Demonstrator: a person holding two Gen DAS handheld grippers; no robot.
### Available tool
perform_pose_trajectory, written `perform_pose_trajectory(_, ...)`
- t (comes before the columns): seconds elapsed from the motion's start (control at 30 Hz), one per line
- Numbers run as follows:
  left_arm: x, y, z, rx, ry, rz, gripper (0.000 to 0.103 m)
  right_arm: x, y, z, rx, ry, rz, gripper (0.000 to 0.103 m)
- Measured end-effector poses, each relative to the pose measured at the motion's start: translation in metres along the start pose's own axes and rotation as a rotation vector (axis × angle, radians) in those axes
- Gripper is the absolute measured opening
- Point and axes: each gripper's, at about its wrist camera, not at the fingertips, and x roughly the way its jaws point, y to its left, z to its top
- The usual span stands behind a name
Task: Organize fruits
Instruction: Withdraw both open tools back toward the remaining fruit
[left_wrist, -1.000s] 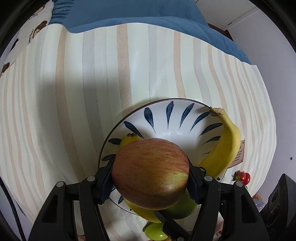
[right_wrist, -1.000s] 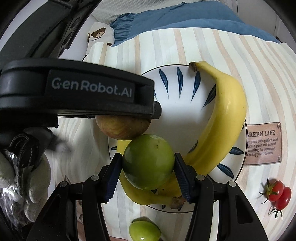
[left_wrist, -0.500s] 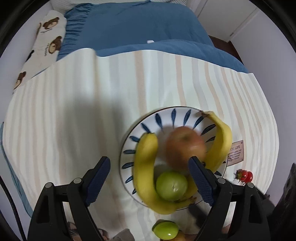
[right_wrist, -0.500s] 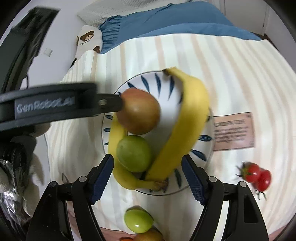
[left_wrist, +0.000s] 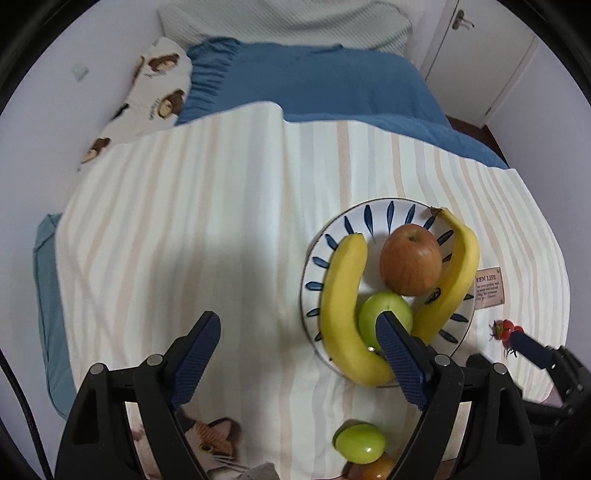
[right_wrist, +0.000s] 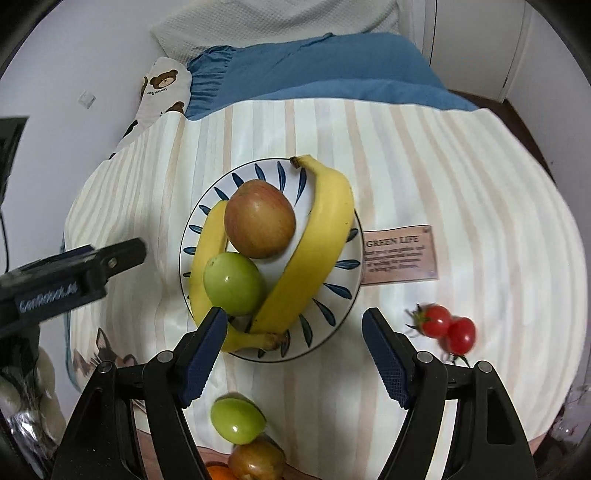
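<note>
A white plate with blue leaf marks (right_wrist: 332, 295) (left_wrist: 388, 218) lies on the striped cloth. It holds a red apple (right_wrist: 259, 218) (left_wrist: 410, 259), a green fruit (right_wrist: 233, 283) (left_wrist: 385, 314) and two bananas (right_wrist: 314, 243) (left_wrist: 341, 306). My left gripper (left_wrist: 297, 341) is open and empty, raised above the cloth left of the plate. My right gripper (right_wrist: 293, 338) is open and empty above the plate's near edge. A second green fruit (right_wrist: 238, 420) (left_wrist: 360, 443) and a brownish fruit (right_wrist: 256, 459) lie off the plate, near me.
Two cherry tomatoes (right_wrist: 447, 328) (left_wrist: 504, 328) lie right of the plate, near a "GREEN LIFE" label (right_wrist: 399, 254). A blue blanket (left_wrist: 314, 85) and a bear-print pillow (left_wrist: 155, 92) lie behind the cloth. The left gripper's body (right_wrist: 66, 273) shows at the right wrist view's left.
My left gripper let go of the apple and my right gripper let go of the green fruit, both onto the plate. Both grippers opened and pulled back and up.
</note>
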Motion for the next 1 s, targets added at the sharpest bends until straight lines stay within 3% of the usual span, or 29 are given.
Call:
perform_pose_trajectory(0.43,-0.101,0.003,-0.057,0.016,-0.228,0.011,0.086,-0.095,0.013,-0.040,-0.038,-0.190,-0.052,0.078)
perform_pose_trajectory(0.8,-0.161,0.002,-0.103,0.034,-0.317,-0.033,0.086,-0.173,0.026,-0.092,-0.038,-0.317,-0.060,0.079)
perform_pose_trajectory(0.9,-0.167,-0.001,-0.116,0.044,-0.311,-0.047,0.086,-0.187,0.029,-0.107,-0.028,-0.325,-0.054,0.098)
perform_pose_trajectory(0.93,-0.167,-0.002,-0.121,0.047,-0.302,-0.051,0.088,-0.189,0.030,-0.112,-0.026,-0.318,-0.048,0.098)
perform_pose_trajectory(0.97,-0.166,-0.001,-0.125,0.047,-0.296,-0.055,0.098,-0.190,0.030,-0.118,-0.018,-0.306,-0.039,0.098)
perform_pose_trajectory(1.0,-0.165,0.000,-0.130,0.046,-0.293,-0.058,0.102,-0.191,0.030,-0.122,-0.013,-0.298,-0.032,0.098)
